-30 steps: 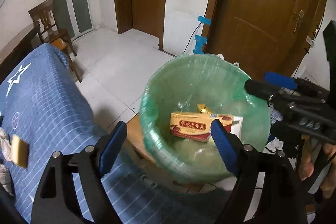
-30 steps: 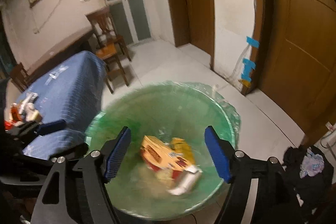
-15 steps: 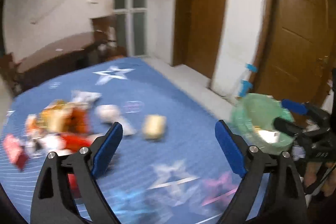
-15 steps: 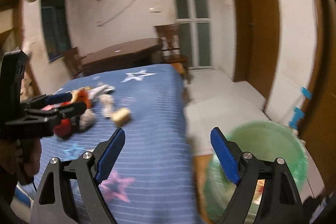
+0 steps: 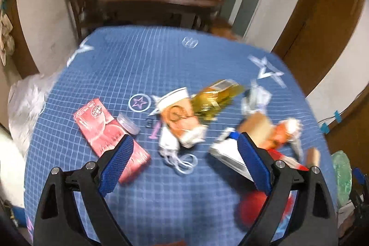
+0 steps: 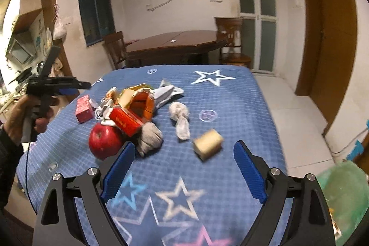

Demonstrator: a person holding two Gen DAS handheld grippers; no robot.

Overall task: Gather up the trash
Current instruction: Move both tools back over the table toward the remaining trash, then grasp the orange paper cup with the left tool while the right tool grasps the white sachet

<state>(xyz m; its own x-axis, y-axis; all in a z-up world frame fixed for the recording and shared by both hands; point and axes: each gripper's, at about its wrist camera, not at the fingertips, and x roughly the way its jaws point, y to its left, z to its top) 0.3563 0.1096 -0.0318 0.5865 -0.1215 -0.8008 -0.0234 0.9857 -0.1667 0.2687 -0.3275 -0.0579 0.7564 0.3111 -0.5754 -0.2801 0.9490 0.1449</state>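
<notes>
Trash lies heaped on the blue star-print tablecloth [image 5: 138,66]. My left gripper [image 5: 185,139] hangs open above it, empty, over a white mask [image 5: 177,153]. A red box [image 5: 108,130] lies by its left finger, a white-blue packet [image 5: 227,151] and a red apple [image 5: 252,208] by its right. A paper cup [image 5: 178,114] and a gold wrapper [image 5: 216,98] lie beyond. My right gripper [image 6: 184,145] is open and empty, short of a tan block [image 6: 208,143], grey cloth wads [image 6: 150,137] and the apple [image 6: 105,138]. The left gripper [image 6: 79,88] shows at the far left.
The green-lined bin [image 6: 343,190] stands on the floor off the table's right corner, also at the edge of the left wrist view as the bin [image 5: 343,174]. A dark wooden table [image 6: 177,40] with chairs stands behind. A hand [image 6: 20,117] holds the left gripper. A clear lid [image 5: 128,123] rests beside the red box.
Both grippers swung away from above the green bin, where boxes now lie, round to the trash pile on the blue tablecloth. Both pairs of jaws stand a little wider.
</notes>
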